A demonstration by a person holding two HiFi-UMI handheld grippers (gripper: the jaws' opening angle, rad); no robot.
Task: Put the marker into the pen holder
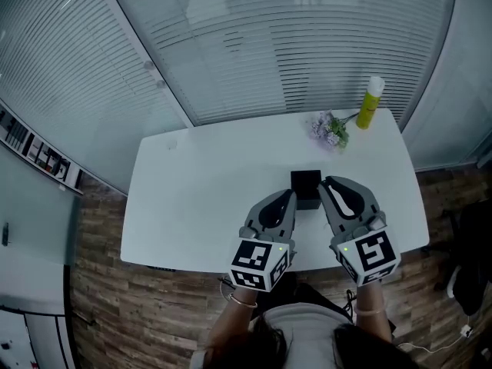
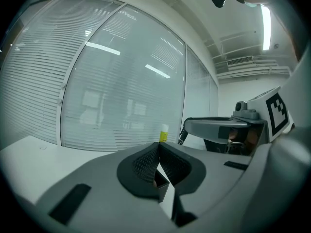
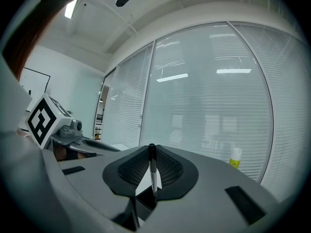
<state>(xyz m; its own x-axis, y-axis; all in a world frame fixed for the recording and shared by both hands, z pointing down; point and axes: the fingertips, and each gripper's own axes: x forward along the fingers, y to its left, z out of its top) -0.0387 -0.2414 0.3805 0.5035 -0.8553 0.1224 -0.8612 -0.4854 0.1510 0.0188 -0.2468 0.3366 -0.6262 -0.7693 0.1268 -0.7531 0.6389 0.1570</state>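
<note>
A person at a white counter [image 1: 192, 198] holds the right gripper [image 3: 152, 152] over a square black pen holder [image 1: 306, 183]. Its jaws pinch a slim black-and-white marker [image 3: 153, 174] that stands upright, its lower end at the dark open mouth of the pen holder [image 3: 144, 200]. From the head camera the marker is too small to make out. The left gripper [image 2: 158, 149] rests just left of the pen holder [image 2: 160, 184], its jaws pressed together on nothing.

The marker appears to be about to be dropped in. The step would go best if the marker is kept vertical and centred over the opening, then lowered until its tip is well below the rim before the jaws part. Let go too high or at a tilt, it could catch the rim and tumble out. The holder looks light, so the left gripper [image 1: 292, 200] could usefully steady its wall without pushing it.

The right gripper [image 1: 327, 184] and its partner flank the holder, which stands toward the counter's near edge, right of centre. A sideways knock there could slide it toward that edge, with wooden floor [image 1: 154, 314] below. The counter lies open to the left and far side. A small bunch of purple flowers [image 1: 329, 128] and a yellow bottle with a white cap [image 1: 370, 104] sit at the far right, well apart from the work. That leaves a straight lift upward as the easiest way out.
</note>
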